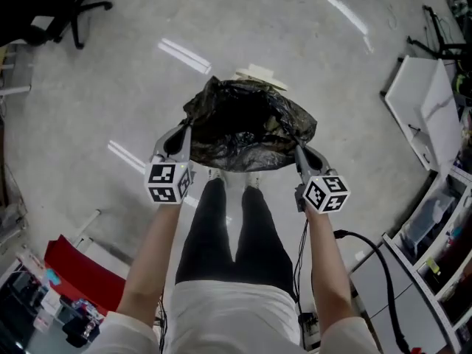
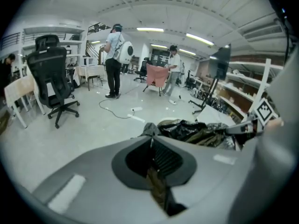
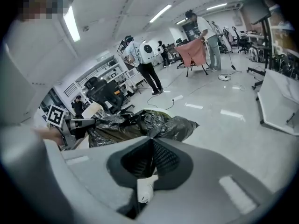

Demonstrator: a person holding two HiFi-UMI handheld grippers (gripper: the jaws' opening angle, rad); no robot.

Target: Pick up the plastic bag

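Black thin-film plastic bag [image 1: 247, 127] hangs clear of the floor [image 1: 88, 87] between 2 clenched tools, left gripper [image 1: 185, 131] and right gripper [image 1: 299, 150] each pinching an opposite rim edge; judged light, limp, slippery, tearable, so best held by bunched rim.

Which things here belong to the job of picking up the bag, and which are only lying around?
Job: plastic bag, left gripper, right gripper, both shut on its rim.
Lying about: office chair, white board, shelves.

grey floor [image 2: 70, 134] bears an office chair [image 2: 52, 76] and a cable [image 2: 113, 113].
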